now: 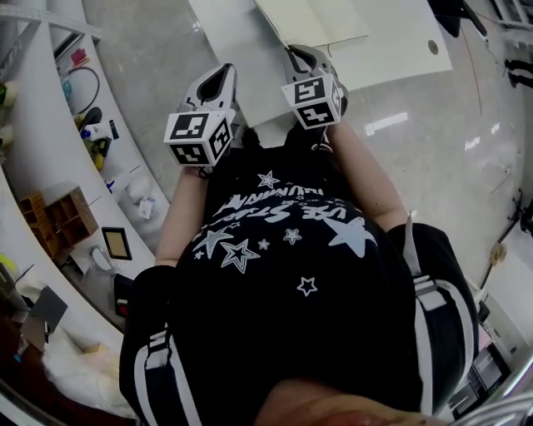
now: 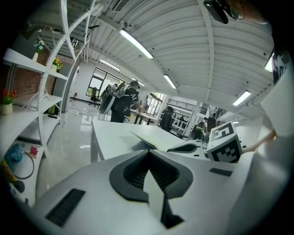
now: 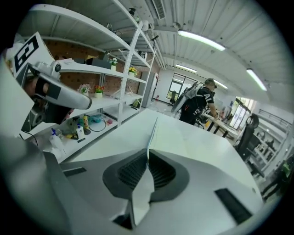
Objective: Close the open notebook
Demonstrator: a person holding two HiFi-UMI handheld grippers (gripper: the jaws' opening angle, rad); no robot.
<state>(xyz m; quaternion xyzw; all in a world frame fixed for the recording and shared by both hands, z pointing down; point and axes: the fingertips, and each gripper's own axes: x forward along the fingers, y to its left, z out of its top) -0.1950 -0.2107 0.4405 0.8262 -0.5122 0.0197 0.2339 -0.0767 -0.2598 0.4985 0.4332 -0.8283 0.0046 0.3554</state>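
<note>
The open notebook lies with pale pages on the white table at the top of the head view. My right gripper is at its near edge and is shut on a thin leaf or cover of the notebook. In the right gripper view that leaf runs edge-on away from my right gripper. My left gripper hovers short of the table's near edge, shut with nothing in it. The left gripper view looks over my left gripper to the notebook, where the right gripper holds one side.
White curved shelving with small bottles, boxes and a cable stands at the left. The same shelves rise beside the table in the right gripper view. People stand at other tables far behind. Glossy floor lies to the right.
</note>
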